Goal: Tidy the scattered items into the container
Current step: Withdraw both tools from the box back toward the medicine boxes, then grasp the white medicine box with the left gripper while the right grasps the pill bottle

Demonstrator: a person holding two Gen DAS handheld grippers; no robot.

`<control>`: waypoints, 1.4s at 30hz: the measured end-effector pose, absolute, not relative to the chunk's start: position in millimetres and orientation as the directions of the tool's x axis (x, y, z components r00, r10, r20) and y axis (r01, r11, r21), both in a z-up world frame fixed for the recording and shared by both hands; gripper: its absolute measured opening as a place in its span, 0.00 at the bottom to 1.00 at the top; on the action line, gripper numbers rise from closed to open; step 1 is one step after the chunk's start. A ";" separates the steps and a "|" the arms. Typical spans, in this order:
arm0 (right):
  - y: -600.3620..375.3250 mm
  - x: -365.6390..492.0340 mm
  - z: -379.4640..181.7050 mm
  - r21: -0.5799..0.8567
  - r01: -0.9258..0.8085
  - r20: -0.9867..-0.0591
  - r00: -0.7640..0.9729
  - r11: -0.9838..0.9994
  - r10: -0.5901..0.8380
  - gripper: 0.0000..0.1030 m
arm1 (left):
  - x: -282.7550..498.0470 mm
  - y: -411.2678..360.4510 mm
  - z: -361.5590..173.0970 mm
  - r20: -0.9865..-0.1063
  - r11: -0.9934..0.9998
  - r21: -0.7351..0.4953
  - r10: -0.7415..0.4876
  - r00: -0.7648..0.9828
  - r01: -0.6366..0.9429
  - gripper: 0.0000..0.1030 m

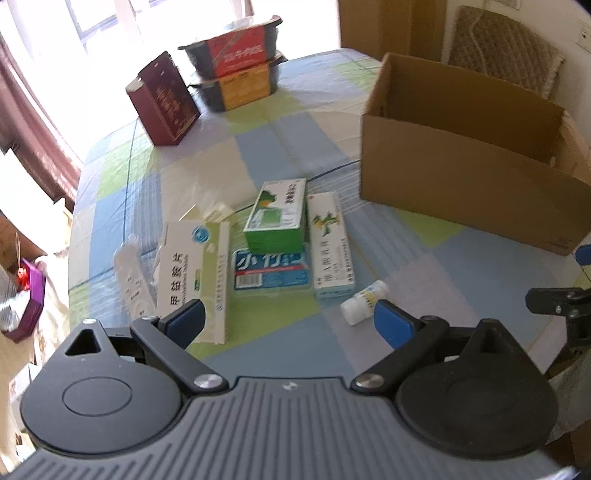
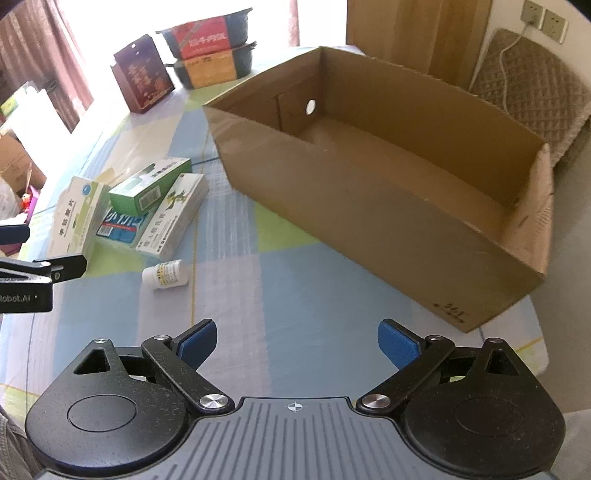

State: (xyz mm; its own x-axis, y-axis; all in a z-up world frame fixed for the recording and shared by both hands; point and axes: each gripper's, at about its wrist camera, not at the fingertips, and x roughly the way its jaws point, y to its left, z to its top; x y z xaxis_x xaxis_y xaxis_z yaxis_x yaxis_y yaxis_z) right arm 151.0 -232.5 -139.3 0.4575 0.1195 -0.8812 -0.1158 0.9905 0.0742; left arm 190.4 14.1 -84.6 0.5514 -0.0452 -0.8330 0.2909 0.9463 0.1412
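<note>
Daylight strong, entering from window [image 1: 155, 22] at 11 o'clock in both views; panes blown out to pure white, detail lost. Glare washes over tablecloth [image 1: 258, 155] toward 10 o'clock, colours bleached there. Cardboard box [image 2: 369, 206] interior in soft shade; near wall darker. Fisheye bending heavy at rims: straight edges curve, corners at 1 and 7 o'clock vignetted black. Slight motion blur in left wrist view, print on medicine boxes [image 1: 275, 236] smeared; right wrist view a little sharper.
</note>
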 end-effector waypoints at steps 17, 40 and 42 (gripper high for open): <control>-206.4 176.7 -181.6 0.165 -0.292 -0.872 0.404 0.942 0.278 0.96 | 199.8 65.7 -130.3 -0.857 0.973 0.124 0.007 0.515 0.194 0.94; -132.3 204.3 -217.6 0.177 -0.361 -0.849 0.415 0.916 0.328 0.95 | 204.9 108.2 -138.1 -0.864 0.980 0.084 -0.020 0.503 0.183 0.93; -128.4 205.9 -219.0 0.168 -0.364 -0.846 0.423 0.916 0.324 0.95 | 205.4 111.1 -137.6 -0.863 0.980 0.079 -0.024 0.505 0.181 0.93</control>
